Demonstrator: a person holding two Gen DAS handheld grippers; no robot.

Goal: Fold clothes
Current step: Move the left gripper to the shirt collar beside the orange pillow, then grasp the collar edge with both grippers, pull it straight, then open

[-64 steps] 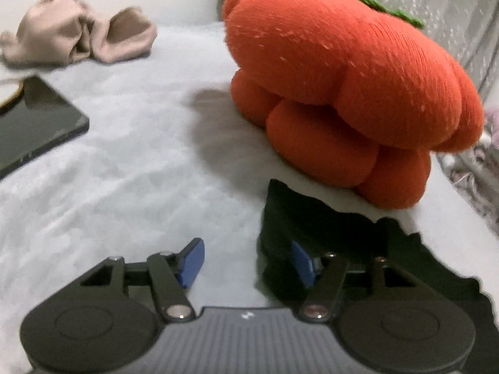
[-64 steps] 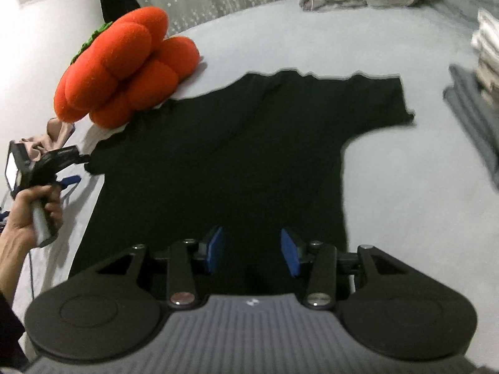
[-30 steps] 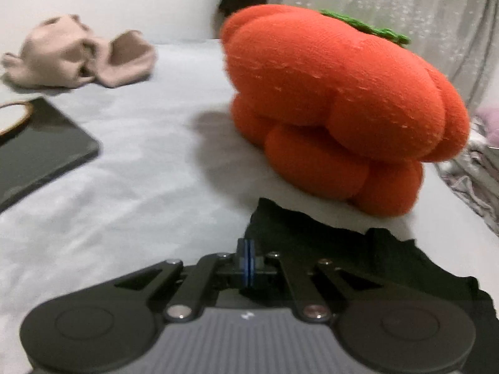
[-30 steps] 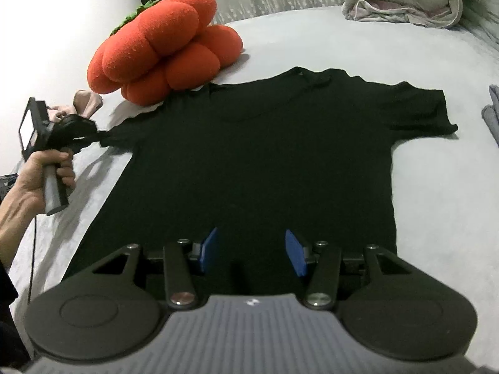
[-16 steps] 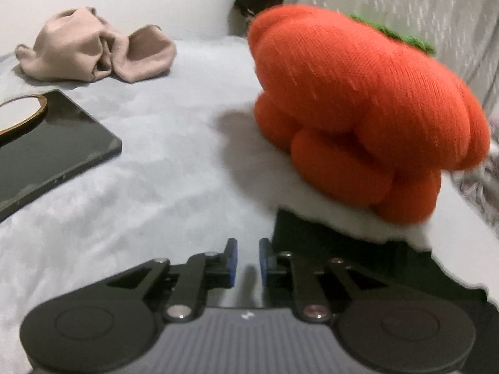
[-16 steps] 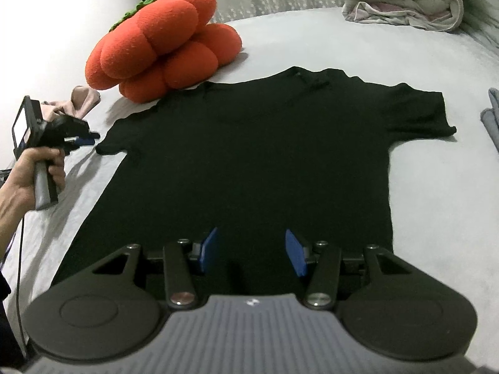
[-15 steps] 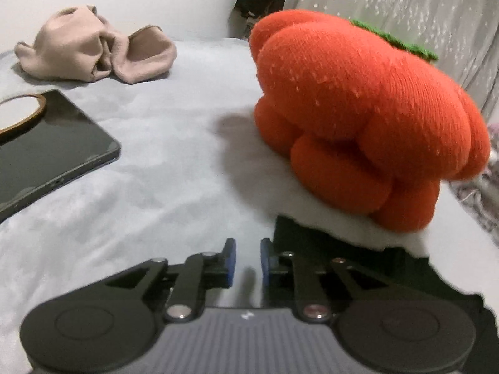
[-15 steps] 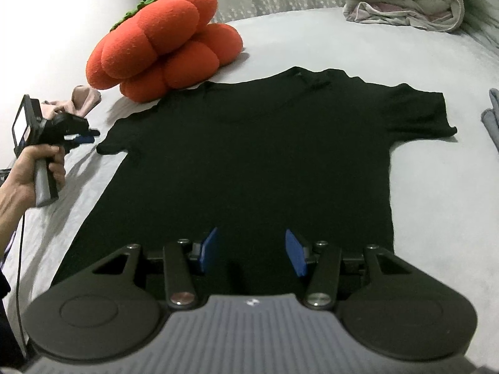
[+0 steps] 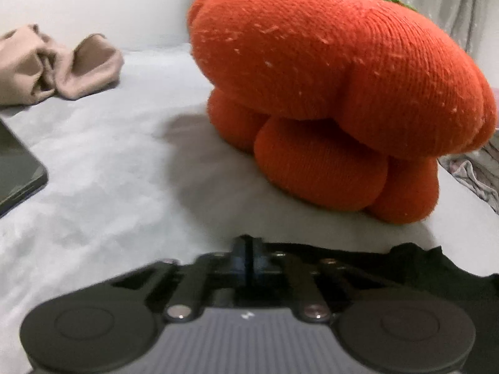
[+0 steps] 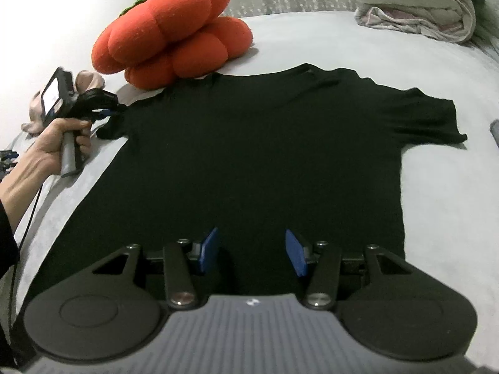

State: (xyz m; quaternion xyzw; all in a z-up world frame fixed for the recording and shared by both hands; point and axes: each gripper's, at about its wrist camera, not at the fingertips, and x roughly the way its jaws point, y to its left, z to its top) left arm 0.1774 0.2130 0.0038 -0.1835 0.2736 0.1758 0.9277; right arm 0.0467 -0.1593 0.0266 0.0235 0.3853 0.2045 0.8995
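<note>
The right gripper (image 10: 251,254) hovers low over the bottom hem of the black T-shirt (image 10: 259,152), its blue pads spread wide with nothing between them. The shirt lies flat and face-up on the grey bed (image 10: 436,187), hem nearest this camera, collar toward 12 o'clock, one short sleeve reaching out toward 2 o'clock and the other toward 10 o'clock.

At that 10 o'clock sleeve the left gripper (image 10: 107,112) — held in the person's left hand (image 10: 53,146) — meets the sleeve's edge. In the left wrist view its fingers (image 9: 248,257) are pressed together with the black cloth (image 9: 405,268) gathered at and behind them, so it is pinching the sleeve.

Just beyond the sleeve and shoulder, toward 11 o'clock, sits an orange pumpkin-shaped plush cushion (image 10: 171,34) with a green stalk. From the left wrist camera a dark tablet-like slab (image 9: 15,171) lies at 9 o'clock and a crumpled beige garment (image 9: 59,65) at 10 o'clock. Far off at 1 o'clock in the right wrist view, a folded pale quilt (image 10: 414,3) rests on the bed — well apart from the shirt.
</note>
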